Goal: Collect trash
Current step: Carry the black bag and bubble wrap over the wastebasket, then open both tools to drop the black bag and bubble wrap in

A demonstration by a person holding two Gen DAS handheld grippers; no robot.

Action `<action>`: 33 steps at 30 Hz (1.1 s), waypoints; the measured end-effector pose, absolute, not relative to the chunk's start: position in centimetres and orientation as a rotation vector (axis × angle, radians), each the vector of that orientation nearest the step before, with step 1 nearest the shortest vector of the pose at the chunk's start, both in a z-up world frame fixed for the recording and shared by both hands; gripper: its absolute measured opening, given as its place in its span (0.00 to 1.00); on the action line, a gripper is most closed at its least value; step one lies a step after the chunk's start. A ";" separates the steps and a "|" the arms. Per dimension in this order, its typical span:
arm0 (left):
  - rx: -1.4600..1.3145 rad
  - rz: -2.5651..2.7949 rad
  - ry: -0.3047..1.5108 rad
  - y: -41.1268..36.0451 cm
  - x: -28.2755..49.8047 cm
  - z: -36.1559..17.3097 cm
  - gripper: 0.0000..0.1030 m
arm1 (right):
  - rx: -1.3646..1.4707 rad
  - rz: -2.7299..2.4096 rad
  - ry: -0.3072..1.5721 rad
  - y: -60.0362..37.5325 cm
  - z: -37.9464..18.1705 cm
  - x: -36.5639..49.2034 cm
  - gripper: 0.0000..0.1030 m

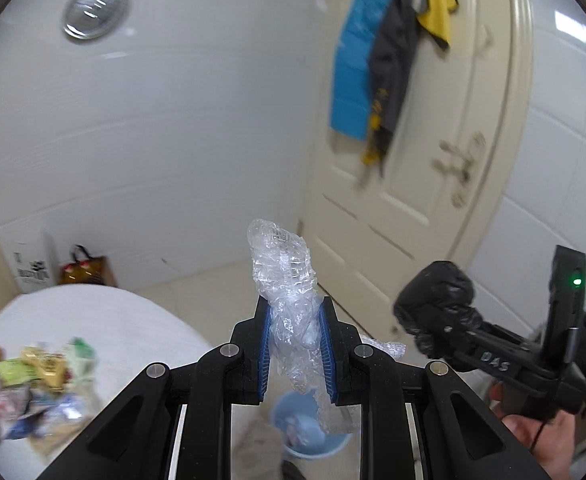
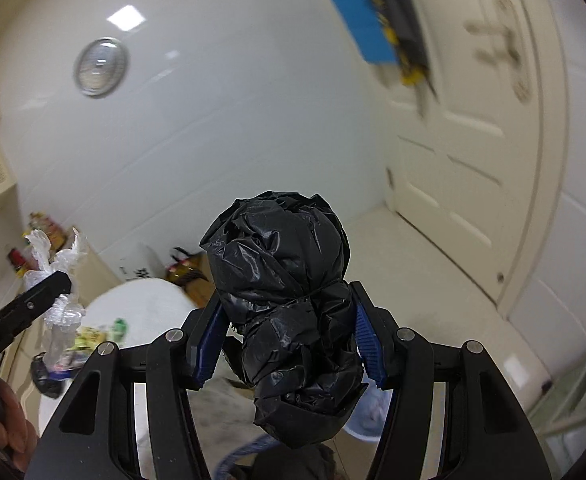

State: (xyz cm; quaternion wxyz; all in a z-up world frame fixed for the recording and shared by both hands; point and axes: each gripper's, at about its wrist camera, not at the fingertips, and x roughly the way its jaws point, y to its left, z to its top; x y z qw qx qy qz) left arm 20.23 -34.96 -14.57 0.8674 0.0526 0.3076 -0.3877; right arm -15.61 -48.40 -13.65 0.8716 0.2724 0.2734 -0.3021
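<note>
Left gripper (image 1: 294, 346) clamped on one crumpled clear plastic wrap (image 1: 289, 300); round light-blue plastic bin (image 1: 311, 426) at 6 o'clock below. Right gripper (image 2: 289, 338) clamped on one wadded black plastic bag (image 2: 285, 312), body marked "DAS". Wrapper pile (image 1: 33, 380) on white round table (image 1: 105, 316), 8 o'clock.

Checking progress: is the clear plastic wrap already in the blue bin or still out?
Out. The clear plastic wrap is pinched in the left hand-held gripper, above the blue bin on the floor.
</note>
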 end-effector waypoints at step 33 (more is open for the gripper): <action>0.408 -0.761 1.049 -51.2 37.7 -28.0 0.89 | 1.030 -0.797 0.844 -60.1 -36.2 -19.5 1.00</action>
